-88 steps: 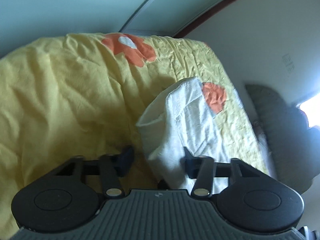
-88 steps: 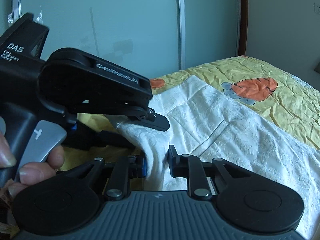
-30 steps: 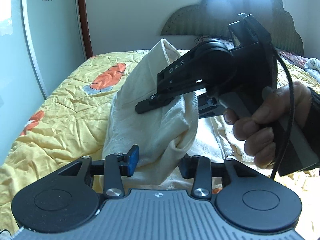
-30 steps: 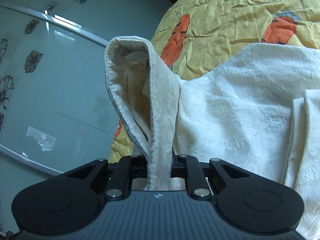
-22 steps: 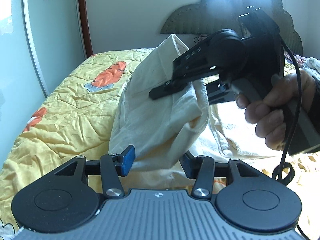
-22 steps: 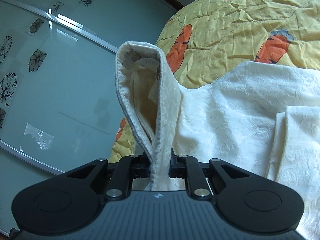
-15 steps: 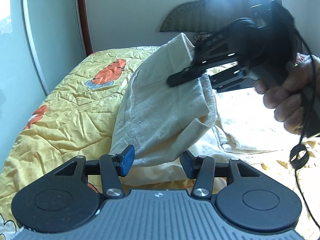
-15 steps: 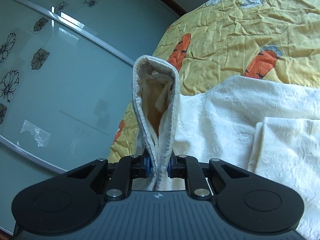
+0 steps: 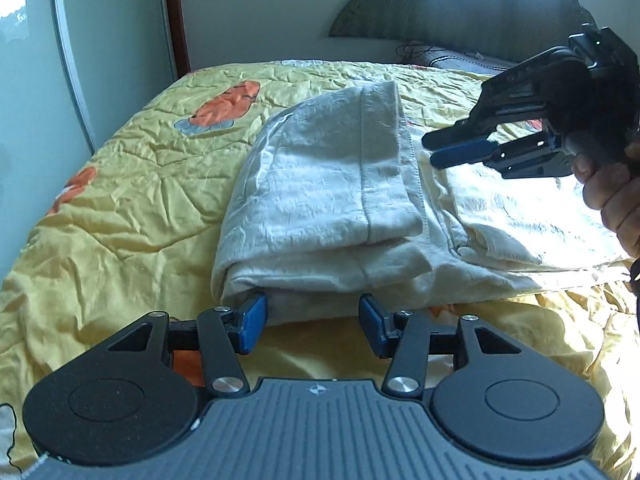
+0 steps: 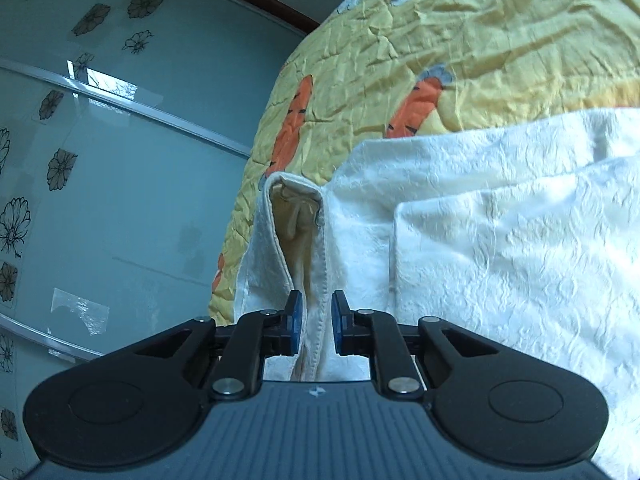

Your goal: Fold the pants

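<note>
Cream-white pants (image 9: 320,184) lie folded on a bed under a yellow quilt (image 9: 120,208) printed with orange carrots (image 9: 224,108). The upper part of the garment is doubled over onto the rest, forming a thick bundle near the quilt's middle, with a flatter layer spreading to the right in bright sunlight.

The left tongs (image 9: 312,320) stand wide, their blue pads on either side of the bundle's near folded edge. The cloth sits just ahead of the tips, and neither pad presses on it.

The right tongs (image 9: 432,152), carried in a person's hand (image 9: 612,196) at the right of the left wrist view, are narrow. Their tips reach the stitched edge of the doubled-over part. In the right wrist view, a seamed strip of the pants' waistband (image 10: 296,216) runs between the two pads, which are closed on it. From there the band lies forward and low over the garment, its open end showing a pale inner lining.

A dark, scalloped headboard (image 9: 480,8) stands against the wall behind the bed. A frosted glass sliding door (image 10: 120,180) with black flower decals runs alongside it.
</note>
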{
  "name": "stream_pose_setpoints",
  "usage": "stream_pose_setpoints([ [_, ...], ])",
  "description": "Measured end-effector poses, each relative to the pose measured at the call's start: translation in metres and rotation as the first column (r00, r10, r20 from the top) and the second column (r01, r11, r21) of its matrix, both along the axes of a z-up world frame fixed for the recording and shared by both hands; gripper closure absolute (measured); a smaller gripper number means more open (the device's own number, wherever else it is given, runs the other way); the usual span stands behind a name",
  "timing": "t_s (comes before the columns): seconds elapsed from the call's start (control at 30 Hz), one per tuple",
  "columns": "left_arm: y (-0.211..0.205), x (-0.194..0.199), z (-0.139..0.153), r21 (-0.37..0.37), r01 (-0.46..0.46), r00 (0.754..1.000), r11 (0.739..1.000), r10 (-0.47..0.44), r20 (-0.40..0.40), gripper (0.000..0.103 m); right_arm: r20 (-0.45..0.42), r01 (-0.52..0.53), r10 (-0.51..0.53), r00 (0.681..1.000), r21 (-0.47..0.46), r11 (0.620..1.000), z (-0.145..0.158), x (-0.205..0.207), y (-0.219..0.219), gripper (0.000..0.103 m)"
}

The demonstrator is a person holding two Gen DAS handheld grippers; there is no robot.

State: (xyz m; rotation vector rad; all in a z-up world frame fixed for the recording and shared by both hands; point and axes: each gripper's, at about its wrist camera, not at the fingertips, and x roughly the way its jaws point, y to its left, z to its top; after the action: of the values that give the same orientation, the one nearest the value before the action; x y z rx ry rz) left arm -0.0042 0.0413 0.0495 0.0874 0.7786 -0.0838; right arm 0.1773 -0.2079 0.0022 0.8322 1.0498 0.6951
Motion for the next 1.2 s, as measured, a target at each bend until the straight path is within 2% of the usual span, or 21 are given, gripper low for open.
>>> stream_pose_setpoints([
  [0.1, 0.008, -0.003, 0.001, -0.016, -0.017, 1.000, 1.000, 0.017, -0.004, 0.047, -0.010, -0.012, 0.012, 1.000, 0.003, 1.000, -0.005, 0.003, 0.015, 0.088],
  [0.17, 0.014, -0.006, 0.004, -0.034, -0.025, 1.000, 0.999, 0.025, 0.000, 0.047, -0.013, -0.020, 0.020, 1.000, -0.012, 1.000, -0.006, 0.003, 0.027, 0.076],
  [0.23, 0.019, -0.010, 0.007, -0.040, -0.029, 1.000, 0.999, 0.030, 0.006, 0.047, 0.006, -0.035, 0.035, 0.999, -0.038, 0.999, -0.005, 0.002, 0.039, 0.046],
  [0.3, 0.023, -0.012, 0.009, -0.041, -0.033, 0.999, 0.999, 0.033, 0.008, 0.047, 0.034, -0.046, 0.049, 0.998, -0.083, 0.995, -0.002, 0.000, 0.052, 0.039],
  [0.47, 0.032, -0.012, 0.012, -0.029, -0.052, 0.999, 0.998, 0.052, 0.012, 0.047, 0.094, -0.052, 0.079, 0.992, -0.266, 0.963, 0.009, -0.008, 0.081, 0.040],
  [0.57, 0.035, -0.011, 0.012, -0.030, -0.066, 0.998, 0.997, 0.067, 0.010, 0.047, 0.119, -0.050, 0.094, 0.988, -0.330, 0.943, 0.015, -0.013, 0.090, 0.041],
  [0.8, 0.034, -0.013, 0.011, -0.012, -0.074, 0.997, 0.997, 0.074, 0.007, 0.047, 0.128, -0.044, 0.097, 0.987, -0.364, 0.930, 0.016, -0.014, 0.092, 0.041],
  [1.2, 0.041, -0.011, 0.012, 0.000, -0.102, 0.995, 0.995, 0.102, 0.001, 0.047, 0.183, -0.038, 0.139, 0.973, -0.468, 0.883, 0.024, -0.021, 0.109, 0.036],
])
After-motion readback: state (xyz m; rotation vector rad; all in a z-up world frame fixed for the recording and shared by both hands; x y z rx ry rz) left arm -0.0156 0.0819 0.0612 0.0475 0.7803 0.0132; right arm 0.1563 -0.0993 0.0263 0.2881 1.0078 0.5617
